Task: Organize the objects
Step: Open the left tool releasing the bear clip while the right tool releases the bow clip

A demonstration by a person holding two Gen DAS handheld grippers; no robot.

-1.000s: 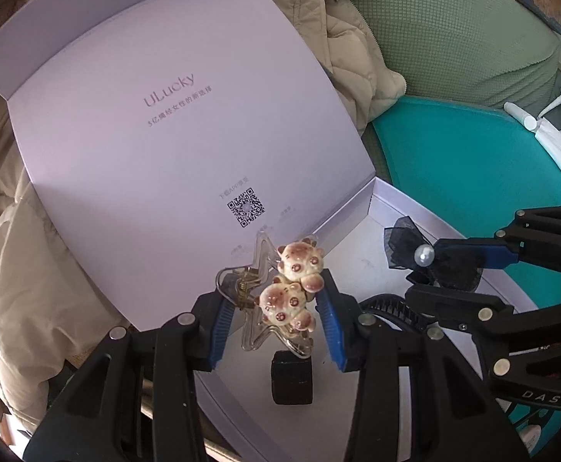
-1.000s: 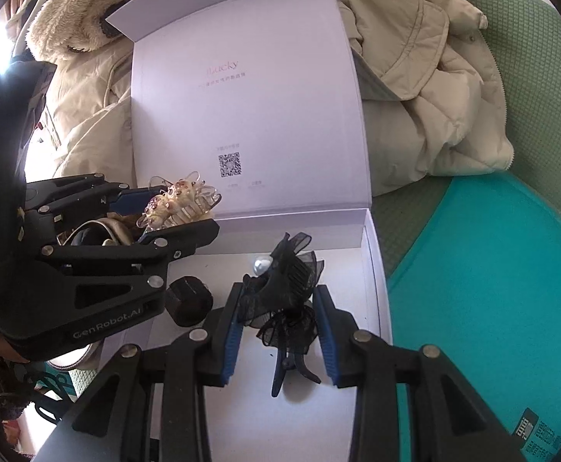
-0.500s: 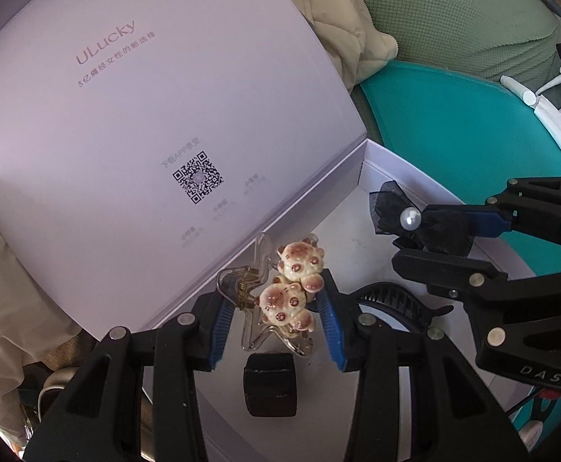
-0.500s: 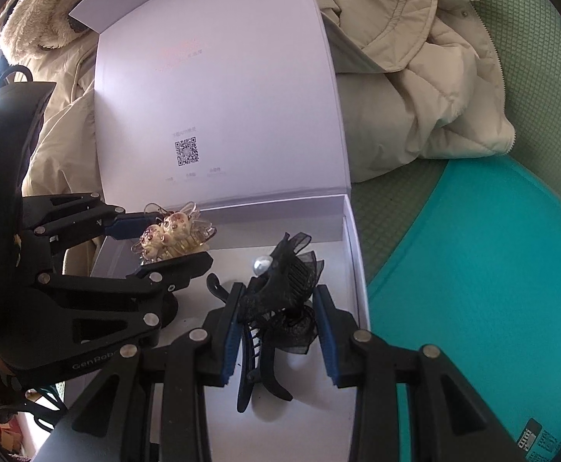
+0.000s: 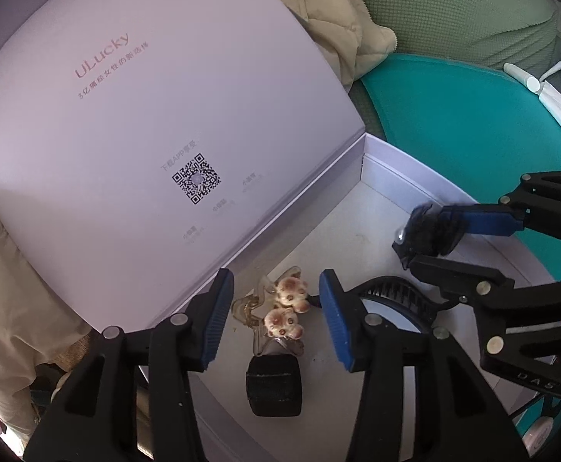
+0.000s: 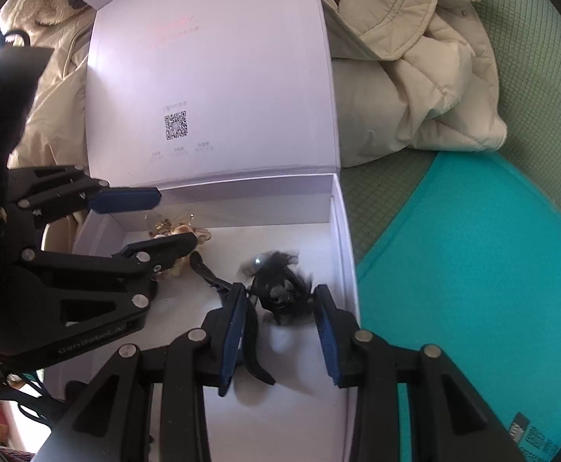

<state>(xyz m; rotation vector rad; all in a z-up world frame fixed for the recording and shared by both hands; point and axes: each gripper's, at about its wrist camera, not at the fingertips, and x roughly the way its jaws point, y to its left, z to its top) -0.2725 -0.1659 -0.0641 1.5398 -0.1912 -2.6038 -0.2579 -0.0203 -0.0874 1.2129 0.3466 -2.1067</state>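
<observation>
1. Inside the white box point(image 5: 403, 161), my left gripper point(image 5: 276, 308) has just been opening; its jaws stand clear of the bear hair clip point(image 5: 284, 310) lying on the floor between them.
2. My right gripper point(image 6: 280, 319) straddles the black bow clip point(image 6: 280, 288); contact is too blurred to tell.

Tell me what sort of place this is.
Probably a home living room or bedroom: a beige padded coat lies heaped on a green upholstered seat, beside an open white gift box holding hair clips.

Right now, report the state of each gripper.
Left gripper: jaws just opened, clear star-shaped bear hair clip released between them.
Right gripper: shut on black lace pearl hair clip.
</observation>
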